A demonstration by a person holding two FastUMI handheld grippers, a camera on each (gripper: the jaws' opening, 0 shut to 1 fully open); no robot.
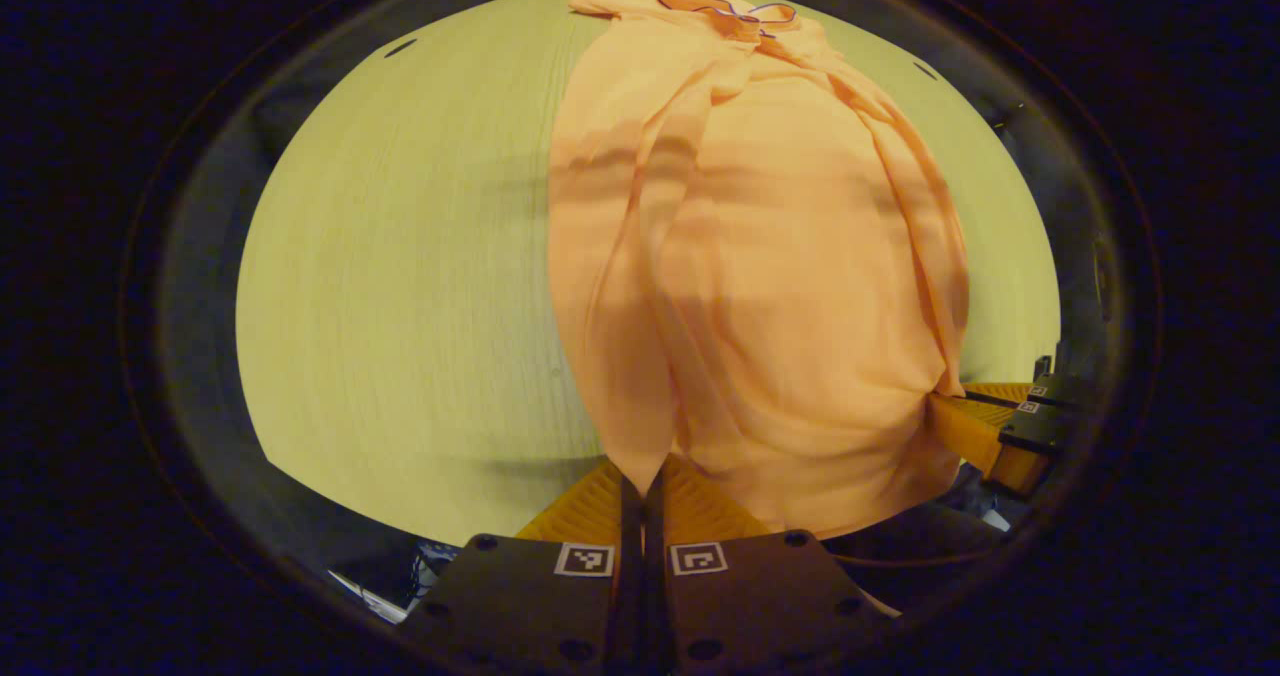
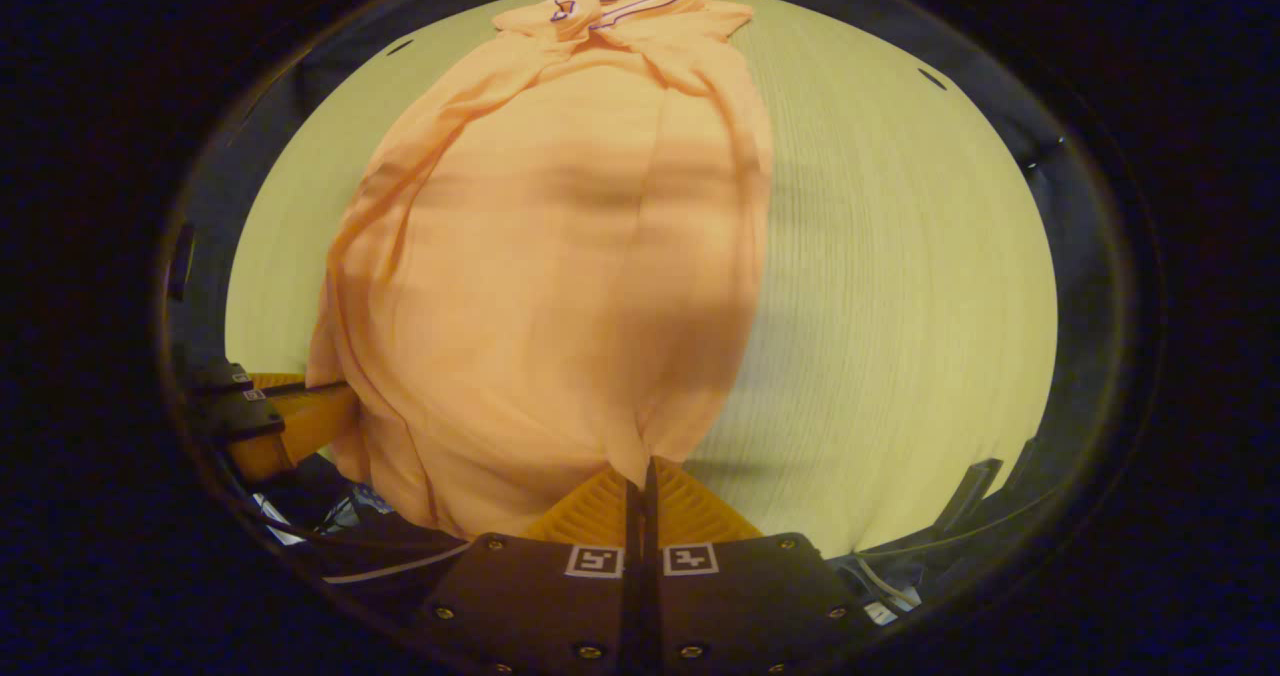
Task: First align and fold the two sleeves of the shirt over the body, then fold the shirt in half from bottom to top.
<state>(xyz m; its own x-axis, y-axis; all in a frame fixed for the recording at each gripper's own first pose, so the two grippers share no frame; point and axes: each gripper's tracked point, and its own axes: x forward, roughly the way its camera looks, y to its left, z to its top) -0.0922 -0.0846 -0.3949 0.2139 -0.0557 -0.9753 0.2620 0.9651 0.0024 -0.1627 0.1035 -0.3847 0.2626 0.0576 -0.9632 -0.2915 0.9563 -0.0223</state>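
Shirt (image 1: 760,286) hem pinched by left tool (image 1: 642,486) & right tool (image 2: 642,481), both clenched.

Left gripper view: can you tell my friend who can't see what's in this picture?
An orange shirt lies stretched out on a pale wooden table, collar at the far end. The left gripper is shut on the shirt's near bottom corner, and the right gripper pinches the other bottom corner at the right edge.
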